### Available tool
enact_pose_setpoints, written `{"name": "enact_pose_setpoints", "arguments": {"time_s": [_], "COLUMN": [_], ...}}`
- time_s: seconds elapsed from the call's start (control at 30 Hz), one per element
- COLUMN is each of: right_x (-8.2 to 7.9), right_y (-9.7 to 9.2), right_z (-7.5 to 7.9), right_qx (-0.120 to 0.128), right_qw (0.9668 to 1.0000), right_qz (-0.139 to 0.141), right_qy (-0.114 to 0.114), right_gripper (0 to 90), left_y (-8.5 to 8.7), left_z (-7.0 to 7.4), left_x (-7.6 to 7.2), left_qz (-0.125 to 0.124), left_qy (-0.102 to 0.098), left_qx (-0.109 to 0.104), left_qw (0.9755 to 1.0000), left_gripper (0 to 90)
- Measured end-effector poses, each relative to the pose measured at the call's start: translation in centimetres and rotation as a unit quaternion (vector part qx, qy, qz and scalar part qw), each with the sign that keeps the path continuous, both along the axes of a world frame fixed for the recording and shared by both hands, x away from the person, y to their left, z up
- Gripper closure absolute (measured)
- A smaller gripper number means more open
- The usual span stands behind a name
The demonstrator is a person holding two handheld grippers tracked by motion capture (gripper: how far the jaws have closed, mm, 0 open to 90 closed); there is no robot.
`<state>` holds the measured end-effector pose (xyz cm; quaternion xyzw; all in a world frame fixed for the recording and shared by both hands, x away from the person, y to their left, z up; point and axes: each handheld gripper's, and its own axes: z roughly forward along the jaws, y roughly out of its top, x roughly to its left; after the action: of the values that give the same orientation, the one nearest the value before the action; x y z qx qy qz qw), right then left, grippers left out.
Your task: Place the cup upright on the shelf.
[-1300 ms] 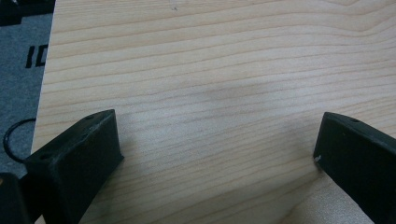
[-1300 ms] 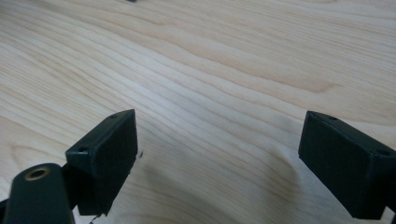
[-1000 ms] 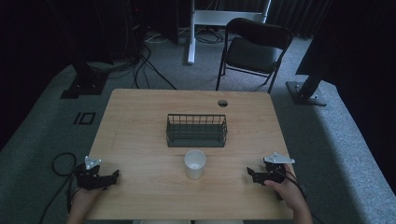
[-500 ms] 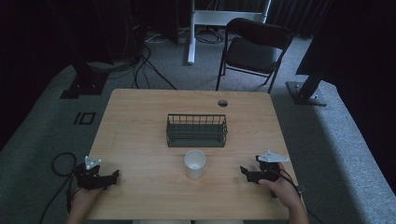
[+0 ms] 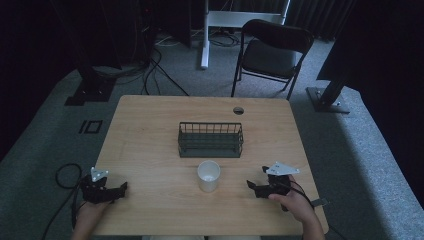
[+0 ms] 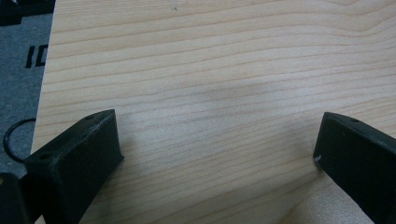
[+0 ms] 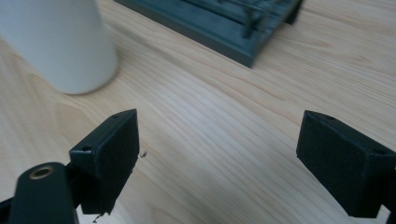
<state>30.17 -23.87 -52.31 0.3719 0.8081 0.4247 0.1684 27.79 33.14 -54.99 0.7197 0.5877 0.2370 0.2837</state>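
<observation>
A white cup (image 5: 208, 175) stands upright near the middle of the wooden table (image 5: 150, 130), just in front of a dark wire basket (image 5: 211, 140). My right gripper (image 5: 251, 186) is held low over the table to the right of the cup, open, with bare wood between its jaws. In the right gripper view the cup (image 7: 60, 42) is at the upper left and the basket (image 7: 229, 23) along the top. My left gripper (image 5: 122, 188) rests near the front left corner, open, over bare wood (image 6: 210, 93).
A round cable hole (image 5: 238, 110) sits near the table's far edge. A black folding chair (image 5: 272, 52) stands behind the table, with stand bases and cables on the grey carpet. The table's left edge (image 6: 44, 88) is close to my left gripper.
My right gripper has moved left toward the cup, about a hand's width. The left gripper, cup and basket have stayed in place.
</observation>
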Motion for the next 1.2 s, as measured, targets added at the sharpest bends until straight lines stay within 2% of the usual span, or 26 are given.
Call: {"name": "enact_pose_setpoints", "arguments": {"time_s": [0.27, 0.47, 0.7, 1.2], "right_x": [-0.2, -0.4, -0.8, -0.9], "right_y": [1.7, 3.0, 4.4, 6.8], "right_z": [0.4, 0.3, 0.3, 0.1], "right_qx": [0.008, 0.005, 0.009, 0.019], "right_qw": [0.9995, 0.9987, 0.9968, 0.9932], "right_qz": [0.030, 0.051, 0.079, 0.114], "right_qy": [-0.005, -0.005, -0.006, -0.014], "right_gripper": [12.9, 12.9, 13.1, 13.3], "left_y": [0.0, 0.0, 0.0, 0.0], "left_z": [0.0, 0.0, 0.0, 0.0], "left_x": [0.0, 0.0, 0.0, 0.0], "left_qz": [0.000, 0.000, 0.000, 0.000], "left_qy": [0.000, 0.000, 0.000, 0.000], "left_qx": [0.000, 0.000, 0.000, 0.000], "left_qw": [1.0000, 1.0000, 1.0000, 1.0000], "left_gripper": [0.8, 0.8, 0.8, 0.8]}}
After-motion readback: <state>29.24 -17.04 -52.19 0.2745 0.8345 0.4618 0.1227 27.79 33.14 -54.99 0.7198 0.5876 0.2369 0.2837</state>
